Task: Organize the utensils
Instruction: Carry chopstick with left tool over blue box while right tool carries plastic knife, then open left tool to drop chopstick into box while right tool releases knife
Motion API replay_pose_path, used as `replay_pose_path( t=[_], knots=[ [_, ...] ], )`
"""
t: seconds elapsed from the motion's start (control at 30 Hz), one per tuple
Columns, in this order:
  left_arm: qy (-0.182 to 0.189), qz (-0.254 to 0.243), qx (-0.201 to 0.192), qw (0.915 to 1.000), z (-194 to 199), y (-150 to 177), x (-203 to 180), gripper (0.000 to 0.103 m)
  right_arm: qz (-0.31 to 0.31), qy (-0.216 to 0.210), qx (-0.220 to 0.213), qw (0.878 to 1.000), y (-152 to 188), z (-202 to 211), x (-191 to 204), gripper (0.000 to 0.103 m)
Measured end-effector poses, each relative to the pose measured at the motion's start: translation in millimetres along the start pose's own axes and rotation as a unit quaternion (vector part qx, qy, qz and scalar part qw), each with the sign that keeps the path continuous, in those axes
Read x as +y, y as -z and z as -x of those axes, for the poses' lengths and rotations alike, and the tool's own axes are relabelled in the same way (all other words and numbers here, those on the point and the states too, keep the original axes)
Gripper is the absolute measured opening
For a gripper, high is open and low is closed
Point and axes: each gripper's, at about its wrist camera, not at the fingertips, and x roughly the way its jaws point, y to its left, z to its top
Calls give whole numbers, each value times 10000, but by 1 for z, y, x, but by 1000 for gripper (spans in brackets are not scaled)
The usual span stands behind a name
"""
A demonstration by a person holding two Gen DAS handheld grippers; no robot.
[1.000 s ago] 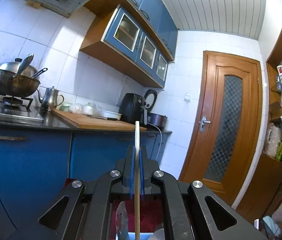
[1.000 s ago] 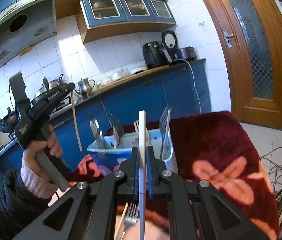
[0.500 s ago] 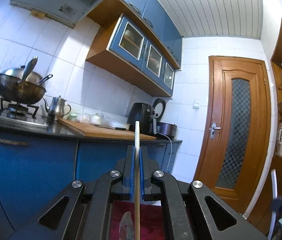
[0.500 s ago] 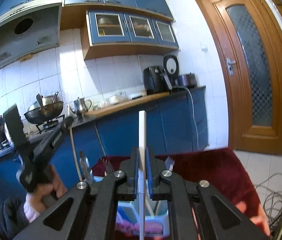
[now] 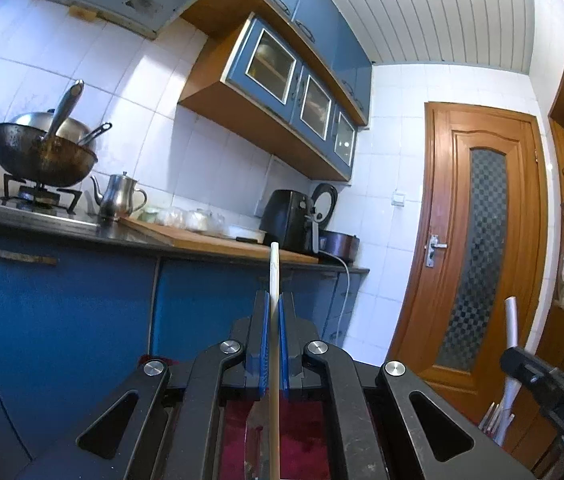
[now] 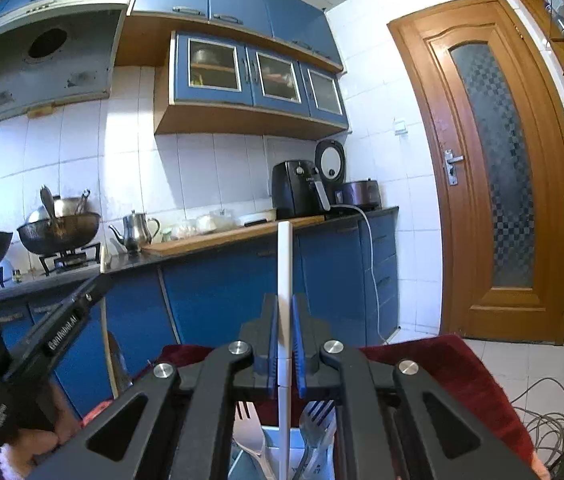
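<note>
— Wood is what the left gripper (image 5: 274, 344) has: a thin chopstick (image 5: 273, 320), standing upright between the blue pads, its tip rising above them against the counter (image 5: 217, 246) edge.

— Clamped, or just passing through?

— Clamped. The pads press on it from both sides, with no gap showing. Its lower end runs down past the bottom of the left wrist view, over a red cloth (image 5: 306, 440).

— And the right gripper (image 6: 284, 340)?

— Closed on a white stick (image 6: 284, 280), flatter and wider than the wooden one, also upright. It sticks up well above the fingers and runs down between them towards a bin (image 6: 324, 468) below.

— What is in the bin?

— Forks (image 6: 314, 420), tines up, just either side of the white stick. The bin sits on the red cloth; most of it is hidden behind the gripper body.

— Can the two grippers see each other?

— Yes. In the right wrist view the left gripper shows at the left edge, held in a hand (image 6: 41, 440) with a pink cuff, the chopstick hanging down from it. In the left wrist view the right gripper shows at the lower right with the white stick standing up from it. They are apart, not touching.

— Background?

— Blue cupboards, a wok (image 5: 43, 156) on the stove, a kettle (image 5: 119, 198), a wooden door (image 5: 478, 256).
</note>
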Motion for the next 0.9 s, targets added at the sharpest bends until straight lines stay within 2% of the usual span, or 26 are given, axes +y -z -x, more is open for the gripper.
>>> replay_pose_path(
  t=[0.5, 0.57, 0.63, 0.7, 0.9],
  knots=[
    [265, -284, 428, 9983, 9, 7, -10, 4, 92, -86, 407, 9991, 10, 4, -4, 9],
    [280, -308, 504, 9979, 13, 6, -11, 7, 21, -100, 409, 9991, 9, 7, -6, 10],
    [274, -322, 579, 9974, 16, 6, -11, 22, -53, -138, 383, 9992, 6, 13, -8, 15],
    [319, -310, 632, 9970, 20, 6, -9, 29, -99, -155, 351, 9992, 3, 19, -8, 16],
    [312, -367, 759, 9960, 38, 0, -9, 29, -116, -85, 373, 9992, -4, 39, -5, 16]
  ],
)
